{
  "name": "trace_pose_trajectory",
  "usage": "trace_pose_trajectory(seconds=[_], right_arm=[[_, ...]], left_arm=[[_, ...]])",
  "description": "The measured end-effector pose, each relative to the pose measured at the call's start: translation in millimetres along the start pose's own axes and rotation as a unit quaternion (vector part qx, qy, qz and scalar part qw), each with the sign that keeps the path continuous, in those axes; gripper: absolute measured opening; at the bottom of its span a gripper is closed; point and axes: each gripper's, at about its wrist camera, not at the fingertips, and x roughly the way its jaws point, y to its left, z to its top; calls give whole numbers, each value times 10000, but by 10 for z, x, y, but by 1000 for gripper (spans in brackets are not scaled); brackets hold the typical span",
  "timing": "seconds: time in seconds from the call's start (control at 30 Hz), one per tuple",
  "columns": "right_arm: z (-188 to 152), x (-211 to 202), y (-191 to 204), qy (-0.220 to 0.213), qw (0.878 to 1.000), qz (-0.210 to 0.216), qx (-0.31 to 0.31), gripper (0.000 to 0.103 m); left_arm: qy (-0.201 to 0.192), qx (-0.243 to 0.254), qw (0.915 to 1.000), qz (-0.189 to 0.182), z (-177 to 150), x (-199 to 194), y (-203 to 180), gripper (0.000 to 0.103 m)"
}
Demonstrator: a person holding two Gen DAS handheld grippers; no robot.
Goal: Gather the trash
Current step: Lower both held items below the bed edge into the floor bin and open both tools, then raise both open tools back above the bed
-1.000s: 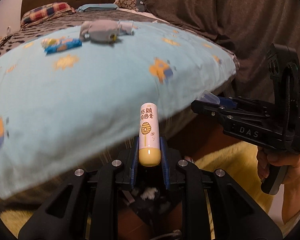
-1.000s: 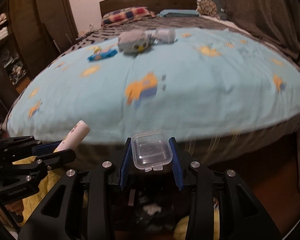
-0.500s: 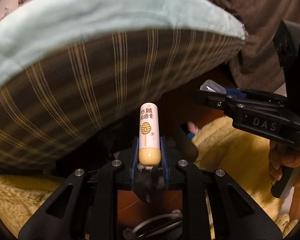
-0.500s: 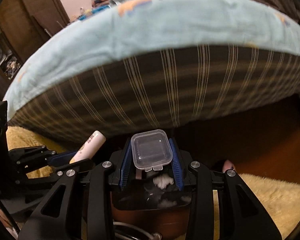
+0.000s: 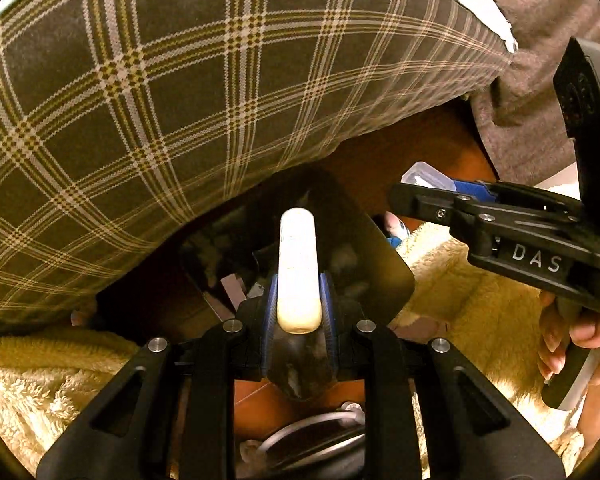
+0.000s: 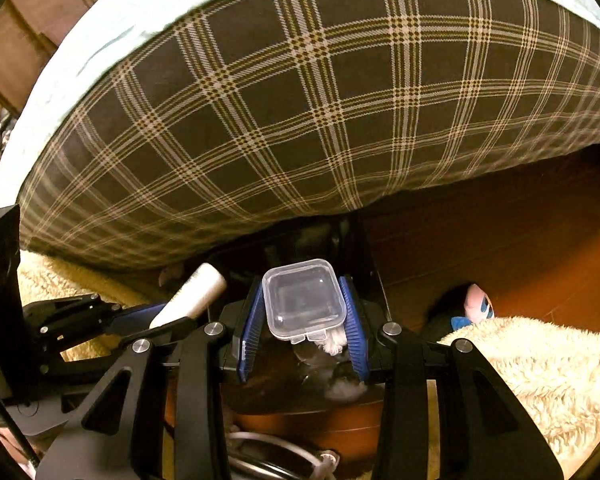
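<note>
My left gripper [image 5: 298,280] is shut on a white lip balm tube [image 5: 298,264] with a yellow cap end. It hangs over a dark trash bin [image 5: 384,256] on the floor beside the bed. My right gripper [image 6: 304,304] is shut on a small clear plastic box [image 6: 302,296], also over the bin [image 6: 364,256], which holds white crumpled tissue [image 6: 334,338]. Each gripper shows in the other's view: the right one [image 5: 424,184] at right, the left one [image 6: 188,296] at left with the tube.
The plaid side of the mattress [image 5: 180,92] hangs close above and behind the bin. A cream fluffy rug [image 6: 540,376] covers the brown floor [image 6: 520,248]. A small pink and blue object [image 6: 476,300] lies by the rug. A grey curtain [image 5: 548,20] hangs right.
Both grippers have dropped from above the bed's top down to floor level, still holding their items. The bin has come into full view beneath them.
</note>
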Motion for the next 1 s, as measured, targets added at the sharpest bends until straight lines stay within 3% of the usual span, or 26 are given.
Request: trace_pose_trajectory(seconds=[0.07, 0.1, 0.2, 0.43, 0.53, 0.73, 0.87, 1.0], right_arm=[[36, 32, -1, -5, 10000, -8, 38, 46], [62, 31, -26, -25, 10000, -18, 61, 60], [95, -50, -80, -119, 9998, -59, 123, 65], [204, -392, -73, -597, 9972, -451, 87, 97], [298, -615, -28, -894, 9949, -465, -2, 98], [598, -1170, 128, -1722, 9837, -507, -125, 100], [771, -1457, 320, -2249, 9696, -821, -508, 100], [1024, -1539, 406, -2336, 9685, -574, -635, 100]], left_arm=[[-28, -25, 10000, 74, -13, -4, 26, 34], [-48, -47, 9999, 95, -9, -17, 34, 36], [-121, -135, 9997, 168, -7, -76, 97, 44], [-579, -127, 9975, 386, 56, -472, 145, 80], [-984, -144, 9940, 450, 127, -789, 147, 89], [-1726, -189, 9833, 548, 327, -1402, 163, 94], [-1981, -193, 9776, 681, 516, -1657, 218, 94], [-2068, -300, 9752, 726, 657, -1798, 353, 94]])
